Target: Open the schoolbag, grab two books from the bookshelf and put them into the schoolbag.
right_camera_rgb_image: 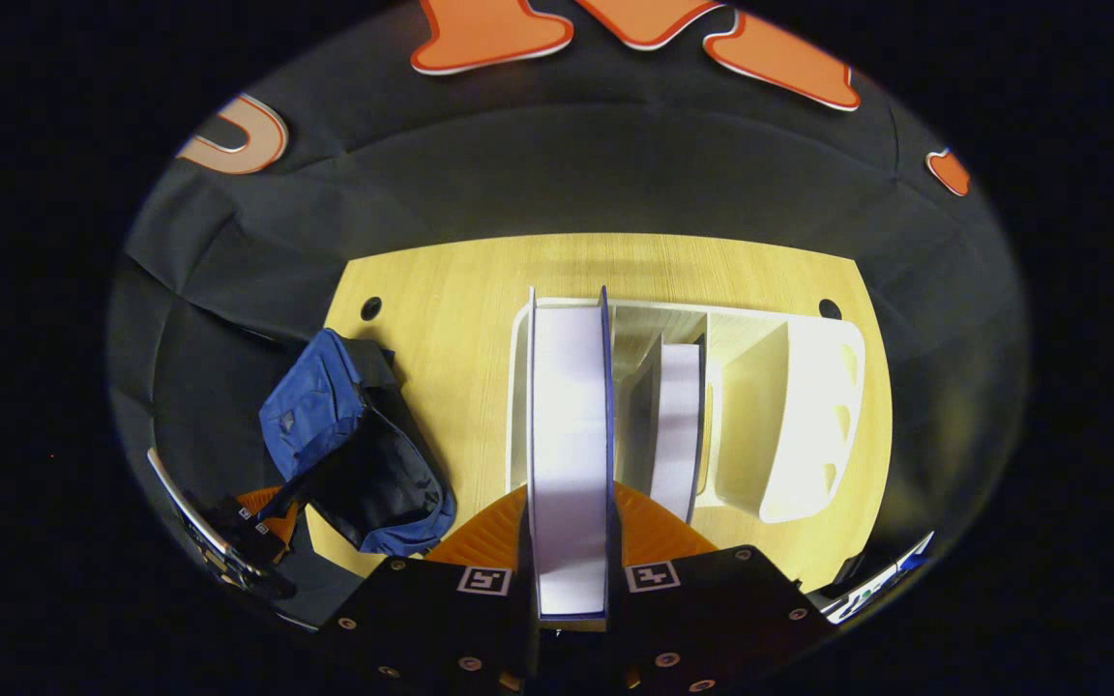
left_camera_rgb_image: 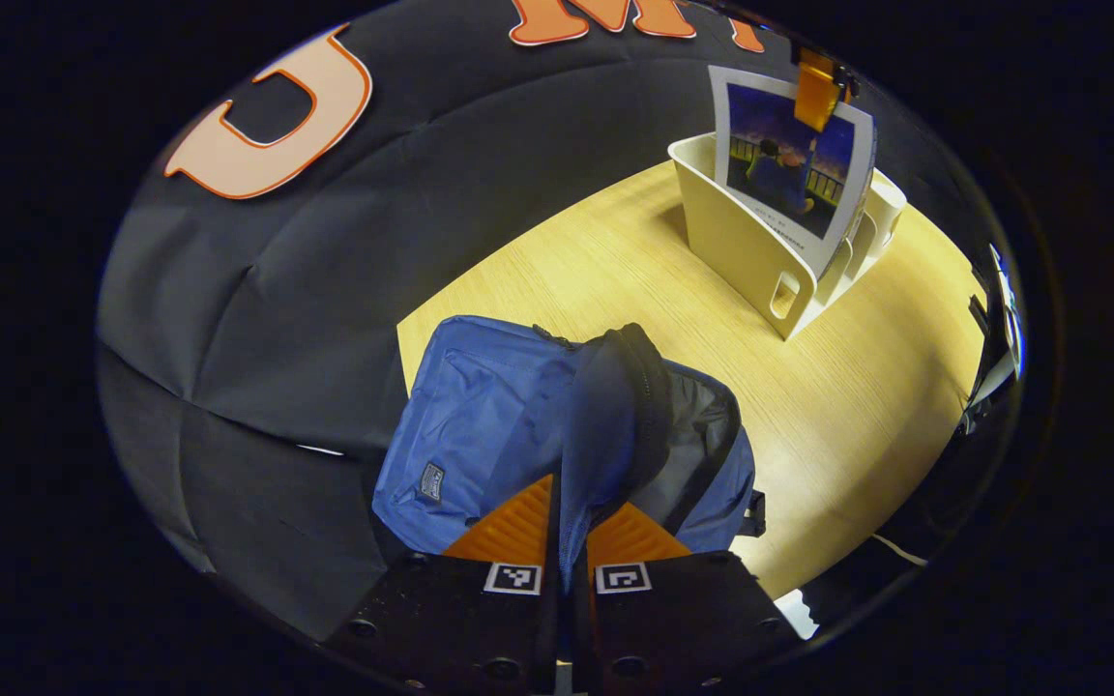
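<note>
The blue schoolbag (left_camera_rgb_image: 480,435) lies on the wooden table (left_camera_rgb_image: 615,261) with its zipped flap (left_camera_rgb_image: 620,416) pulled up; my left gripper (left_camera_rgb_image: 569,527) is shut on that flap's edge. In the right gripper view the same schoolbag (right_camera_rgb_image: 354,454) gapes open at the left, with the left gripper (right_camera_rgb_image: 262,517) at it. My right gripper (right_camera_rgb_image: 571,541) is shut on a thick book (right_camera_rgb_image: 569,435), held upright above the white bookshelf (right_camera_rgb_image: 808,406). A second book (right_camera_rgb_image: 678,425) stands in a middle slot. In the left gripper view that held book (left_camera_rgb_image: 789,164) rises from the bookshelf (left_camera_rgb_image: 750,251), pinched by the right gripper (left_camera_rgb_image: 818,92).
The booth's black cloth wall (left_camera_rgb_image: 306,319) runs close behind the bag and along the table's far edge. Two round cable holes (right_camera_rgb_image: 370,308) sit near the table's back corners. Bare tabletop lies between bag and bookshelf.
</note>
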Demonstrator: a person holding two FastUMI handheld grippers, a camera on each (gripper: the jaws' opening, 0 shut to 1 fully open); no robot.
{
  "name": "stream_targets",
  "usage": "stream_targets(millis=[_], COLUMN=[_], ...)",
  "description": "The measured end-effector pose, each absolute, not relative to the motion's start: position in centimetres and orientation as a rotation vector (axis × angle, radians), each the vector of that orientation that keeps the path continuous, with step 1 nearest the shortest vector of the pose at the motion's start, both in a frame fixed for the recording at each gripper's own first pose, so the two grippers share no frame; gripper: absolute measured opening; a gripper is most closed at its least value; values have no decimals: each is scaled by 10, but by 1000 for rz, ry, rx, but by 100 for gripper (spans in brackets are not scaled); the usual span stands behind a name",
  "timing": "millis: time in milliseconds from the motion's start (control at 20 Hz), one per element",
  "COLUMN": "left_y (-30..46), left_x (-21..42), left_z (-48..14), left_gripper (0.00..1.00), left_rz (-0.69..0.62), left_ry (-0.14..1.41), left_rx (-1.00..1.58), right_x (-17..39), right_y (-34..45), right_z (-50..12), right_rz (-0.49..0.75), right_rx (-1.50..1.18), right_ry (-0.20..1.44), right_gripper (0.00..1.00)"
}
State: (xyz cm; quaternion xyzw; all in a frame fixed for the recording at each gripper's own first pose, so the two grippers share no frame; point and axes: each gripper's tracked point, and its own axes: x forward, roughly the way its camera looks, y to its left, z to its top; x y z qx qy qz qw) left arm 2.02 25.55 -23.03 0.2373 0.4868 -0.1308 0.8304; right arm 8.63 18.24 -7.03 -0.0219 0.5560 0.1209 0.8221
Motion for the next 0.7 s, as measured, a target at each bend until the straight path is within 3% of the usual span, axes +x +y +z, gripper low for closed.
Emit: stream_targets(millis=[700], left_y=[265], left_x=[46], left_z=[-206], left_gripper=[5], left_rz=[-277], left_ry=[1135], left_rx=[416], right_x=[57], right_y=[174], right_z=[-2], right_rz=[384], right_rx=[145], right_ry=[981], right_gripper=[28])
